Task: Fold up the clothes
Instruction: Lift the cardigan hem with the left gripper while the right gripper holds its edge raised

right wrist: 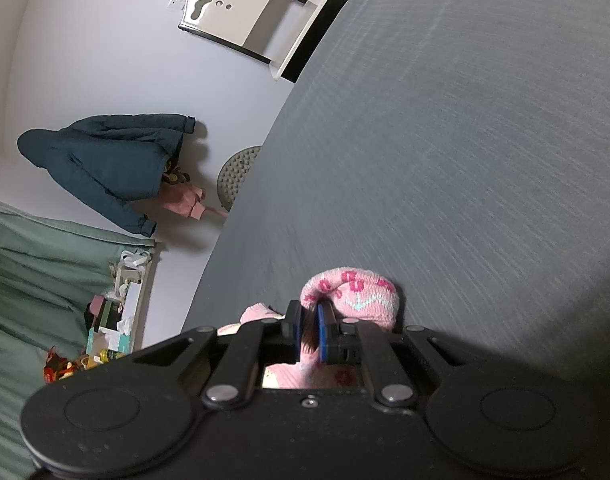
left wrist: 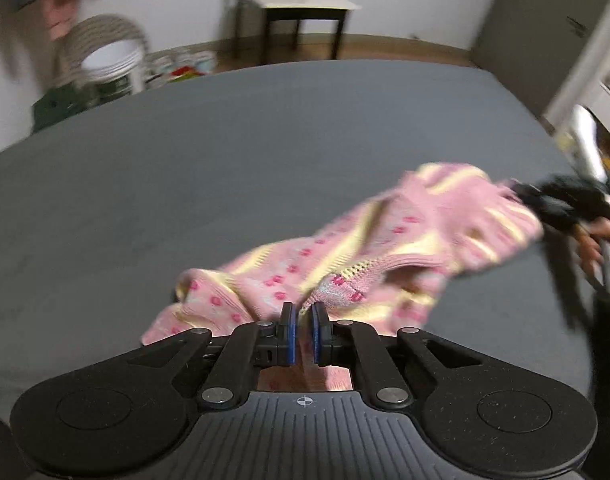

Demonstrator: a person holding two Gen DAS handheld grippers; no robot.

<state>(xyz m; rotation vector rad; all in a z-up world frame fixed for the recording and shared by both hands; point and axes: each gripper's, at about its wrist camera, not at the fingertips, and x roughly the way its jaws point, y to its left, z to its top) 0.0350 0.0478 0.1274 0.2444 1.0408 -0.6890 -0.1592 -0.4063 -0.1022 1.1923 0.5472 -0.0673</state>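
A pink knitted garment with yellow stripes and darker pink dots hangs stretched above the grey bed sheet. My left gripper is shut on its near edge, the cloth pinched between the blue pads. In the left wrist view my right gripper shows at the far right, blurred, holding the garment's other end, with a hand behind it. In the right wrist view, rolled on its side, my right gripper is shut on a bunched pink fold of the same garment over the sheet.
A white chair stands past the bed's far edge. At the back left are a round striped basket and small clutter on the floor. A dark blue jacket hangs on the wall, and green bedding lies beside it.
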